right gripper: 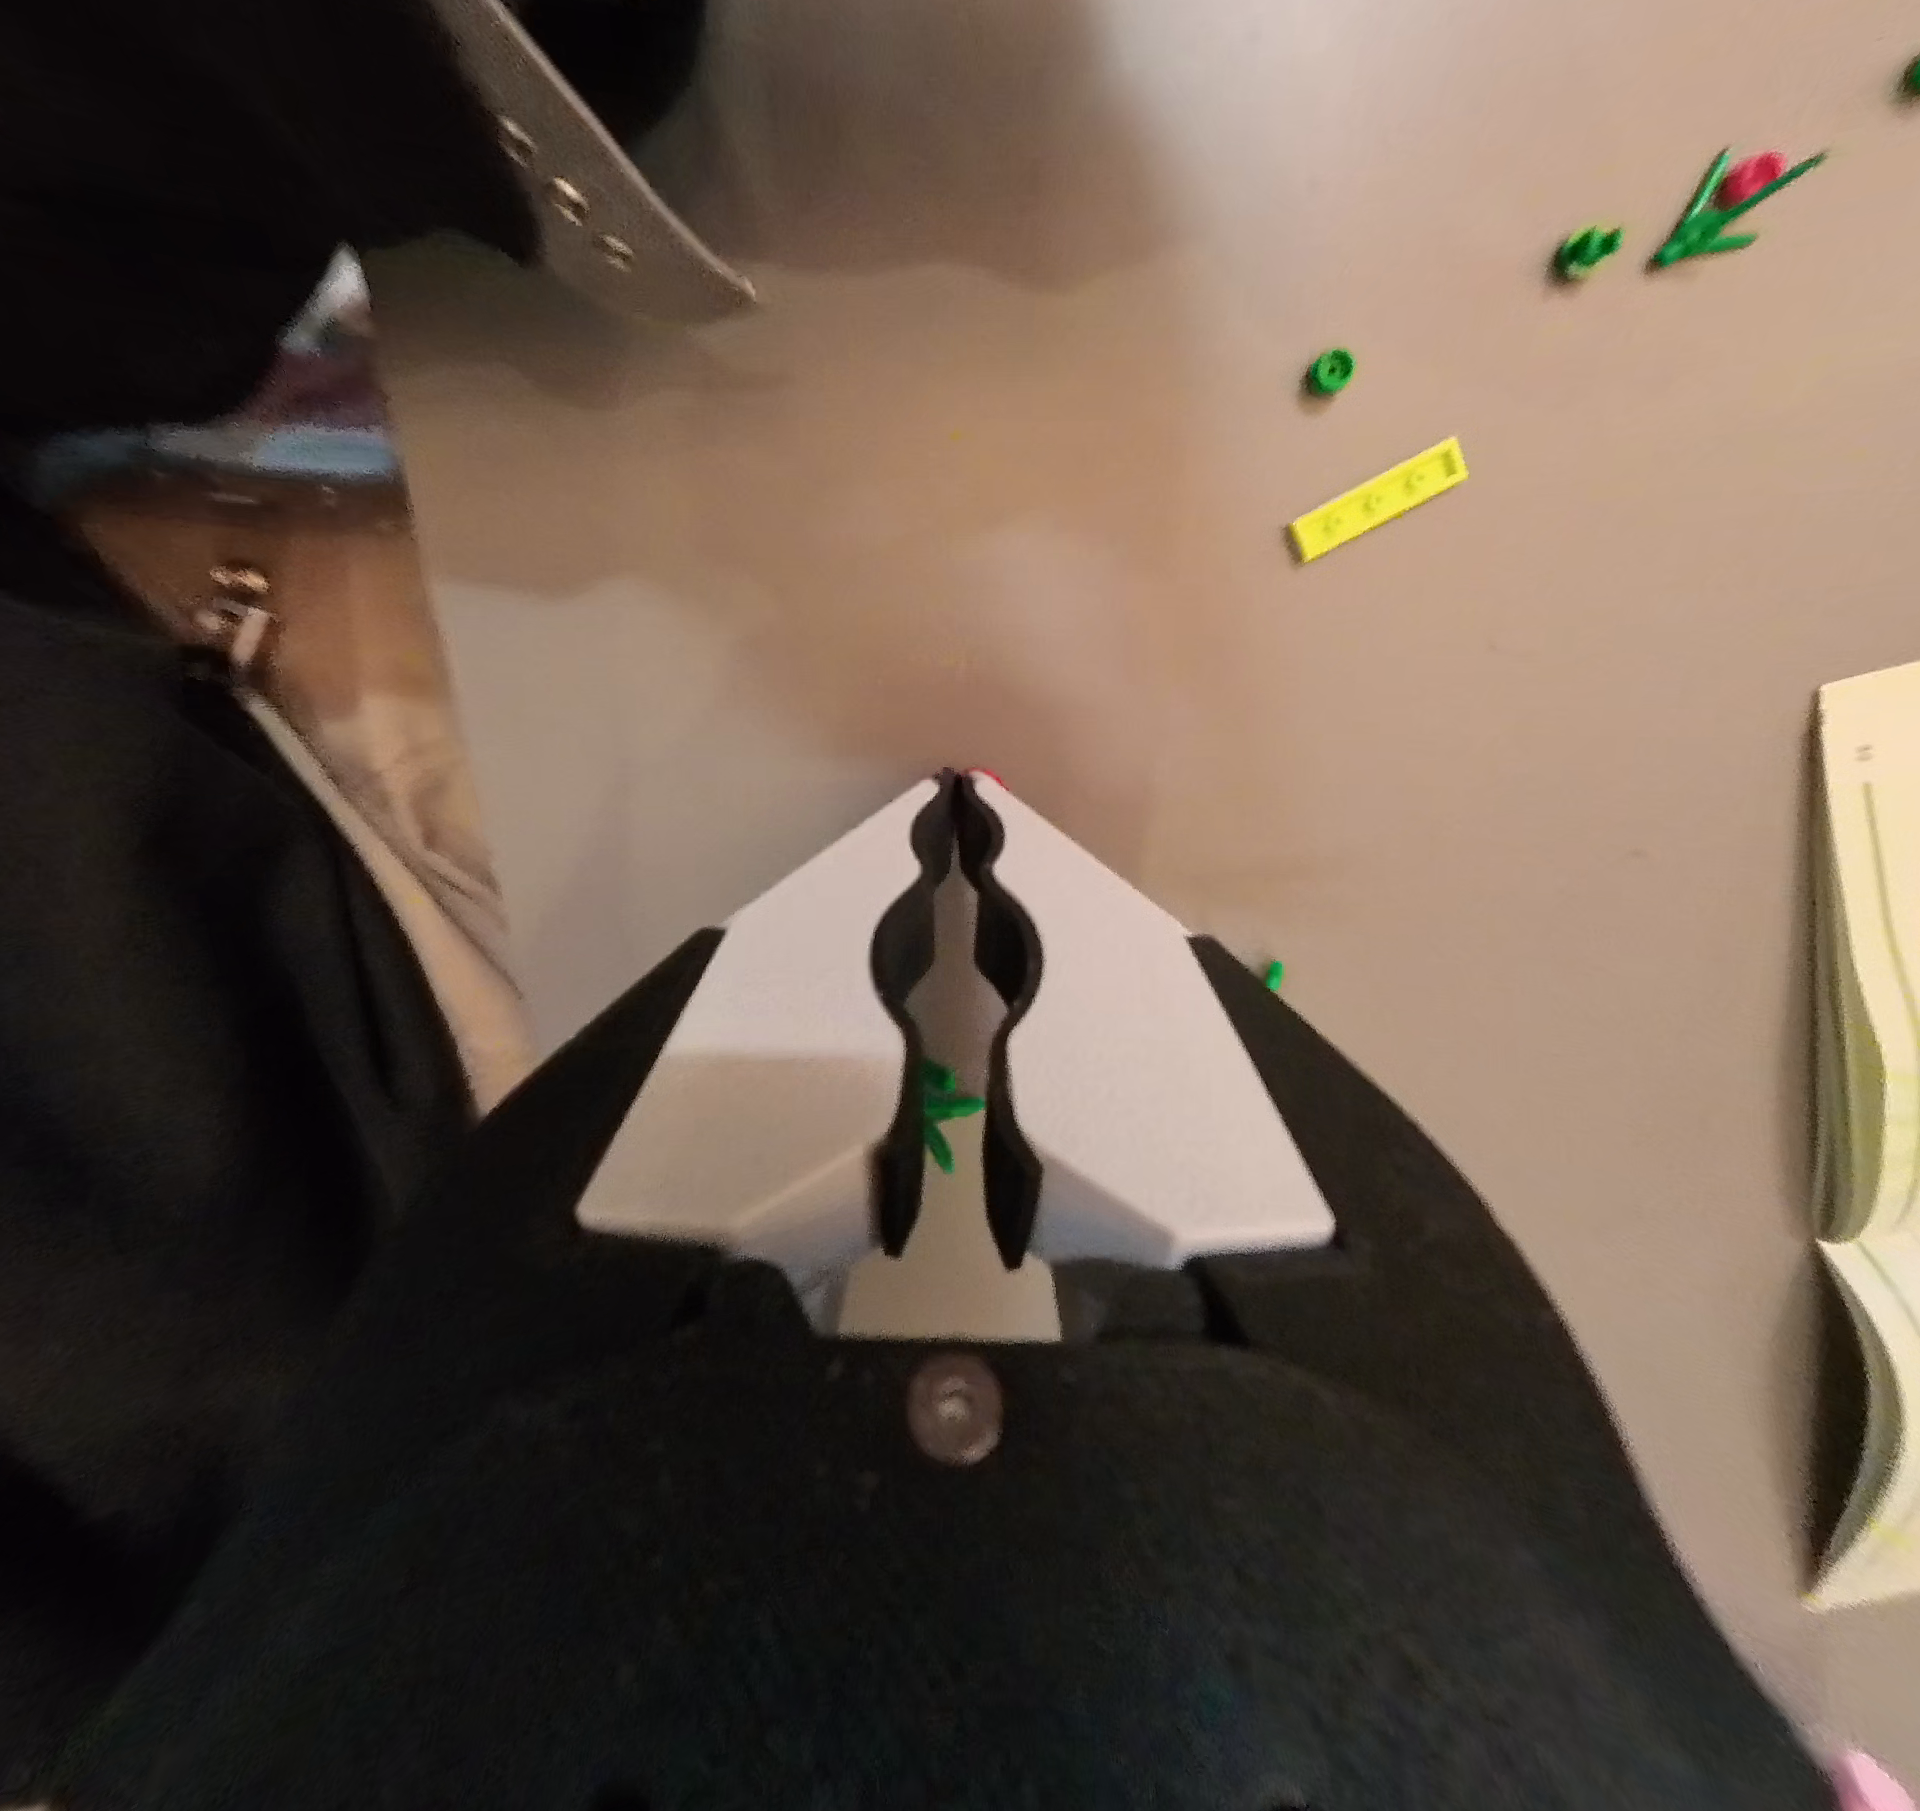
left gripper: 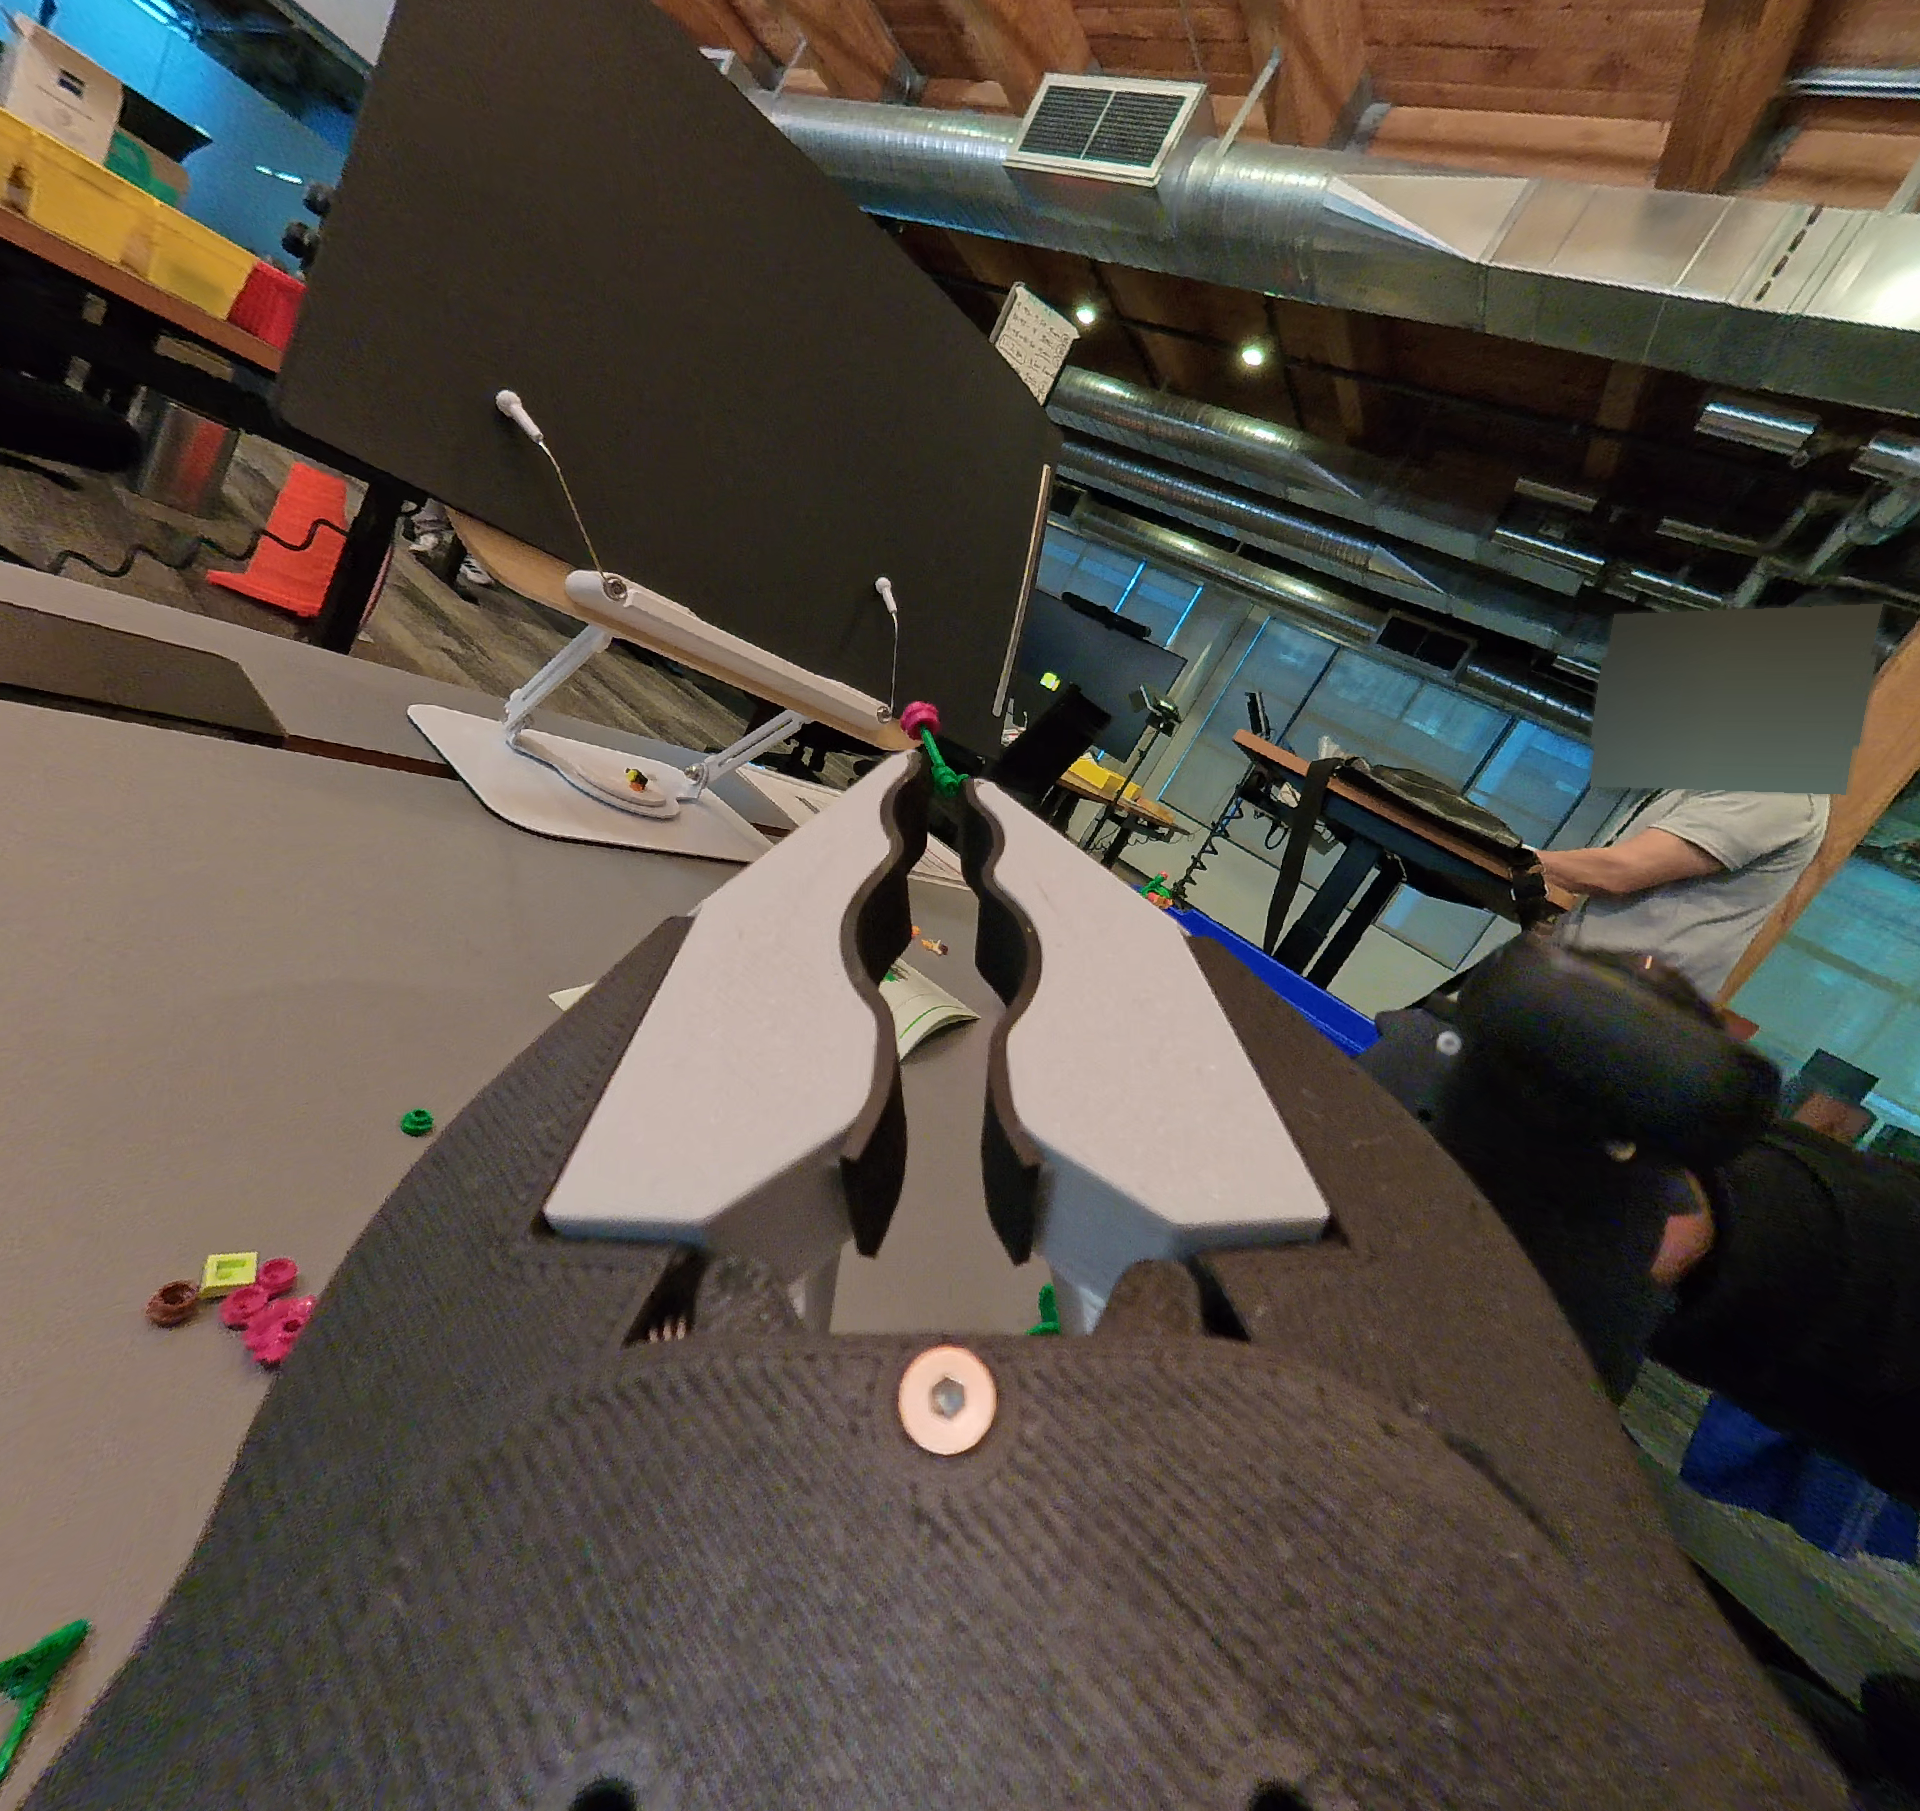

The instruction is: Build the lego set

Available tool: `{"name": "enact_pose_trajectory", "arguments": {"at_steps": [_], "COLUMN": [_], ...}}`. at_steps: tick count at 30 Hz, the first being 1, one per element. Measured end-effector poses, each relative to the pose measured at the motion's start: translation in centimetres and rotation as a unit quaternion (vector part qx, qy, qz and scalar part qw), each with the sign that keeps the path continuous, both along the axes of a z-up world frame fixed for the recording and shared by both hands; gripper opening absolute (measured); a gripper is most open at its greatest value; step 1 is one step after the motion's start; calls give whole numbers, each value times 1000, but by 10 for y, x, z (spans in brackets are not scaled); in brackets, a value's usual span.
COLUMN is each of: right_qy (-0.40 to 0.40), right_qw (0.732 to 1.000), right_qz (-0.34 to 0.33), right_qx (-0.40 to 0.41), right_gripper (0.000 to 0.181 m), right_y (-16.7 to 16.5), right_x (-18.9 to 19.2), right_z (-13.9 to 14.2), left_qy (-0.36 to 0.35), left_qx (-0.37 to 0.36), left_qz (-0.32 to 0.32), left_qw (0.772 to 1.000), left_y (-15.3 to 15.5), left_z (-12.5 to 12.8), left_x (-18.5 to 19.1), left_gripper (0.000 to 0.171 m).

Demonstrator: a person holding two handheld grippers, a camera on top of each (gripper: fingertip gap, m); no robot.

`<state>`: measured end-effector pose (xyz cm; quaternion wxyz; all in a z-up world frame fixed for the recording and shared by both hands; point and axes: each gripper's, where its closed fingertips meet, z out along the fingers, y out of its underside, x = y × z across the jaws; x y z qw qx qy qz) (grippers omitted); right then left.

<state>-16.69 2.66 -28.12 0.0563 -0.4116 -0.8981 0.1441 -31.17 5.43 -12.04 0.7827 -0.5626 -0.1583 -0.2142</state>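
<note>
Each tool, left tool [left gripper: 943, 774] and right tool [right gripper: 956, 793], has two pale grey wedge-shaped fingers [left gripper: 769, 1023] lined with wavy black pads, seated in a black, coarse-textured printed housing fixed by one central washer-backed hex screw [left gripper: 947, 1399].

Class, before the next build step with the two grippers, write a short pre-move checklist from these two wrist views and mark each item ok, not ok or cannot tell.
1. Left gripper pinches the green stem at its fingertips: ok.
2. Magenta flower piece sits on the stem's top: ok.
3. Right gripper is closed on a part: cannot tell; only a speck of red shows at the tips and the view is blurred.
4. Spare parts in sight: yellow plate and green round stud lie loose on the table: ok.
5. Instruction booklet lies open beside the work: ok.
</note>
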Motion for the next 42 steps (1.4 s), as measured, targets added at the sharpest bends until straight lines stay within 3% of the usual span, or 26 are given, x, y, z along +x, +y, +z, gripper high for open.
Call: {"name": "enact_pose_trajectory", "arguments": {"at_steps": [5,8,10,20,26,29,34,39,42], "right_qy": [26,7,-9,-10,94,208,421,486,471], "right_qw": [998,999,1000,999,988,948,827,740,690], "right_qz": [-34,-20,-4,3,-82,-145,-167,-138,-99], "right_qx": [-42,-32,-23,-33,-88,-193,-333,-445,-540], "right_gripper": [4,29,36,13,13,13,13,13,11], "right_y": [7,9,8,7,15,10,25,38,32], "right_x": [-1,5,7,1,-25,-41,-29,11,34], "right_z": [14,2,-8,-12,26,78,178,243,266], "left_qy": [-5,-3,-1,-5,2,19,76,119,144], "left_qx": [3,0,-2,-5,-7,-2,25,78,100], "left_qz": [-4,-7,-6,-15,-32,-57,-120,-171,-174], "left_qw": [1000,1000,1000,1000,999,998,990,975,969], "left_y": [1,3,3,4,9,13,18,12,7], "left_z": [0,-1,-1,-3,-3,-1,18,53,73], "left_x": [0,2,2,3,10,23,67,122,145], "left_gripper": [3,3,3,3,3,2,2,2,2]}}
